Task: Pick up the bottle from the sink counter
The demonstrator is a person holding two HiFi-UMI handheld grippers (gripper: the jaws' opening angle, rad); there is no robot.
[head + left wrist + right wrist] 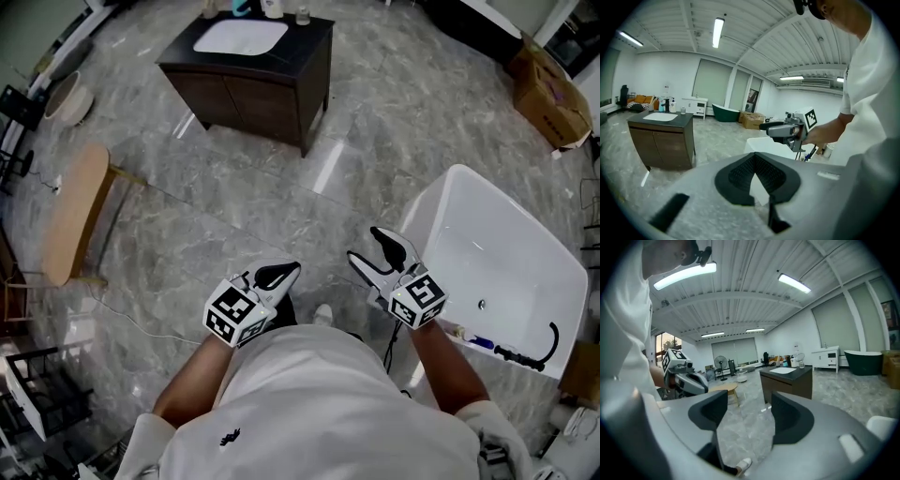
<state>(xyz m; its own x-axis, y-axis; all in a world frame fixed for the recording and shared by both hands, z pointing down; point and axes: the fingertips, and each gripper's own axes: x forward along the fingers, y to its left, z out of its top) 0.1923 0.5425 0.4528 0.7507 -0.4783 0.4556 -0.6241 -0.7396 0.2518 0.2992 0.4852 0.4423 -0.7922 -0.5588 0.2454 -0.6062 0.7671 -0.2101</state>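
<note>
Holding both out front, nothing in either. The right gripper (364, 244) has its jaws apart with only floor (234, 197) showing between them. The left gripper (286, 272) has its pads meeting at the tips, empty. The tub (441, 202) sits just beside the right gripper.

The bench (314, 56) with the sink (239, 37) is well apart from both, across open floor. The bottle (272, 7) stands upright at the back of the bench, behind the sink, with other small containers (303, 16) near it. It's too small from here to tell cap or material.

My read on handling:
- Probably a light, stiff toiletry bottle with smooth walls, possibly wet this close to a sink, so expect slip.
- It's narrow and tall, so a nudge would tip it.
- Take it on the body at mid-height, below the neck, jaws square across the width.
- The right gripper is already spread and is the natural pick.
- Come in from the front over the sink and watch the neighbours.
</note>
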